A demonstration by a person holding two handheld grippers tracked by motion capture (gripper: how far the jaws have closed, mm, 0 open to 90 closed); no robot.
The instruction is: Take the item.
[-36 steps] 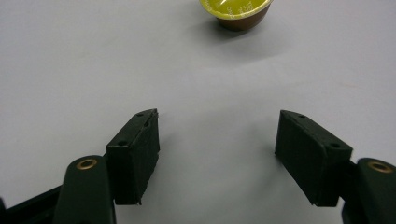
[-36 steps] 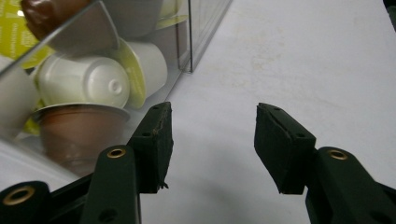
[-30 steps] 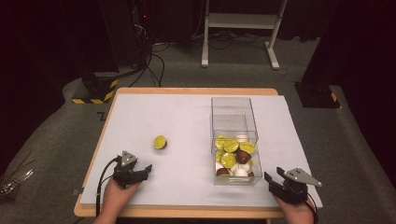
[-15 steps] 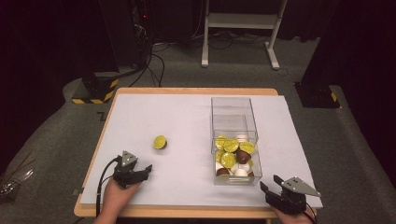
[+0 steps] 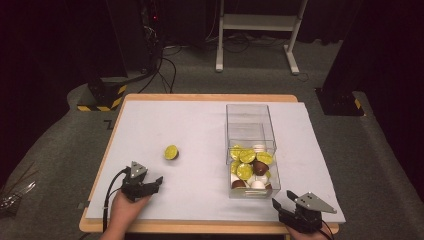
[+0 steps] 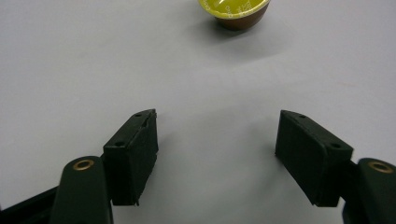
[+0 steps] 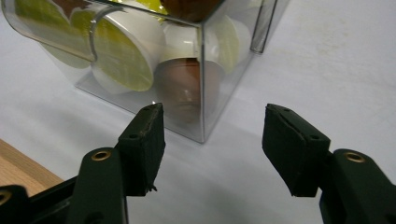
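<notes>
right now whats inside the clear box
The clear box holds coffee capsules piled at its near end: yellow-green lids, brown and white cups. Its far end looks empty. Capsules lower in the pile are partly covered by those above, so no full count.

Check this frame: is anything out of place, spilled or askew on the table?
One yellow-lidded capsule sits alone on the white mat, apart from the clear box holding the other capsules. It lies just ahead of the open left hand-held gripper. Nothing looks spilled or damaged.

Dark room, grey carpet floor (image 5: 55, 150), white stand (image 5: 255, 30) beyond the table (image 5: 200, 97).
</notes>
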